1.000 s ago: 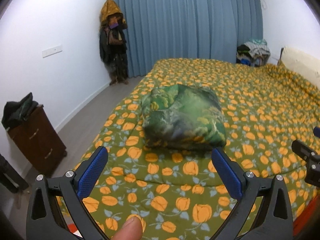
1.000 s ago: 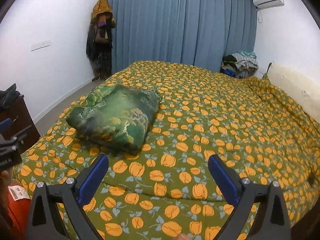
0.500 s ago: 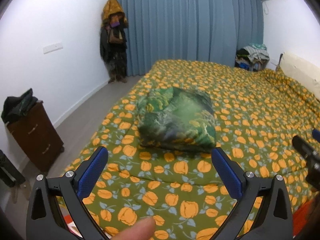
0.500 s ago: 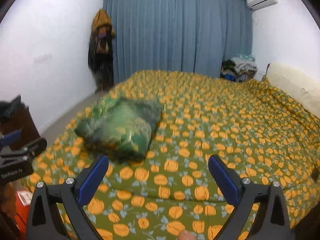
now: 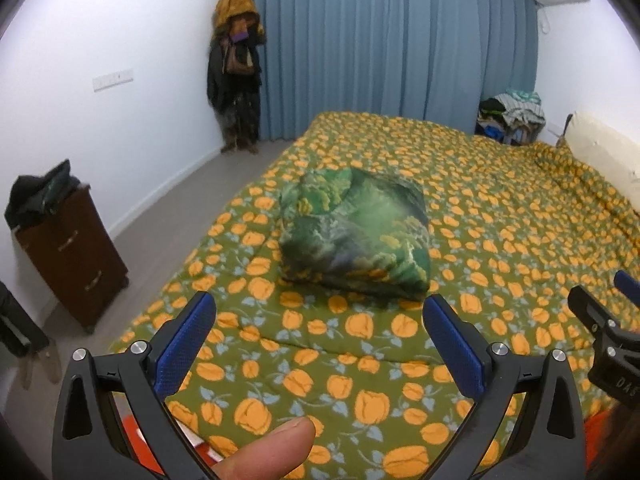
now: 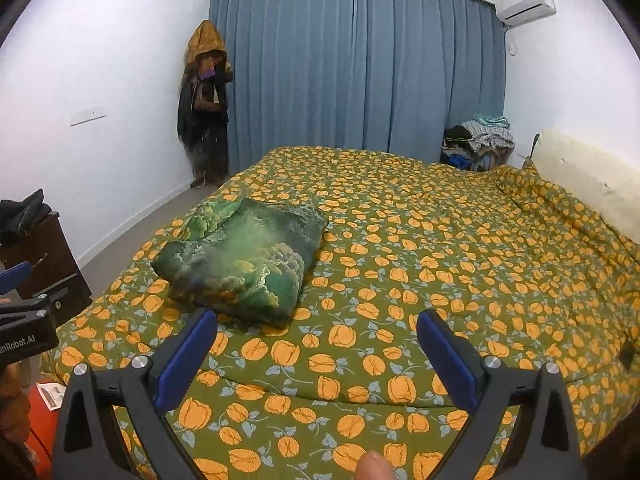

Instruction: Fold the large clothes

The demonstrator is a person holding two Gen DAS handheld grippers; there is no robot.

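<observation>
Bedroom setting: white walls, a blue curtain across the far wall, and a bed covered by a green quilt printed with orange flowers. At the left wall stands a dark wooden cabinet with dark clothing heaped on top. More clothing hangs in the corner beside the curtain, and a pile of laundry sits at the far right of the bed.

Item under task: a folded green garment, lying as a compact bundle on the bed near its left edge. It rests flat on the quilt, untouched by either tool.

Left gripper: jaws spread wide, nothing between them. The bundle lies ahead of and between the two blue pads, clear of both. A fingertip shows at the lower edge of this view.

Right gripper: jaws likewise released and empty. From this view the bundle lies ahead and to the left, just beyond the left pad, not in contact.
</observation>
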